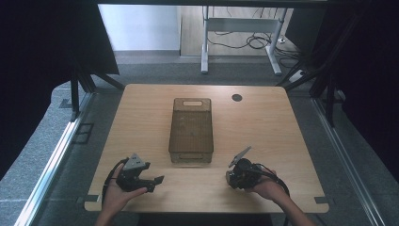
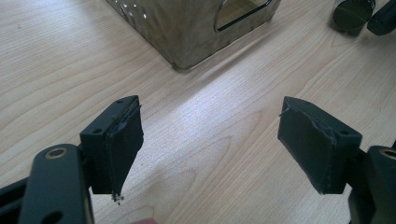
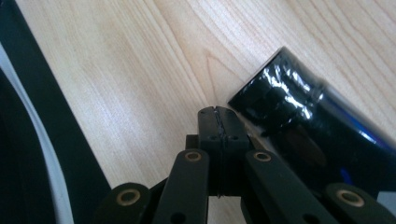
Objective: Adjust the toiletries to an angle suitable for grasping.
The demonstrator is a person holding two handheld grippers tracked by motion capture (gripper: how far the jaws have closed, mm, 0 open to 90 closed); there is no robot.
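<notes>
My left gripper (image 2: 210, 144) hovers over the wooden table (image 1: 141, 113), jaws wide apart with nothing between them, near the brown lidded box (image 1: 191, 130). My right gripper (image 3: 218, 122) rests low beside a black taped cylinder (image 3: 280, 100), jaws pressed together, empty.

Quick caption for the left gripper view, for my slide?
Open left hand-held gripper hovering over the wooden table, facing the brown translucent box.

The left claw (image 2: 210, 140) gapes empty above the wooden table (image 2: 56, 70), near a brown box (image 2: 187, 28).

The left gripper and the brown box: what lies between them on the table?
Nothing: in the left gripper view, bare wooden table runs from the open left gripper to the brown box.
</notes>
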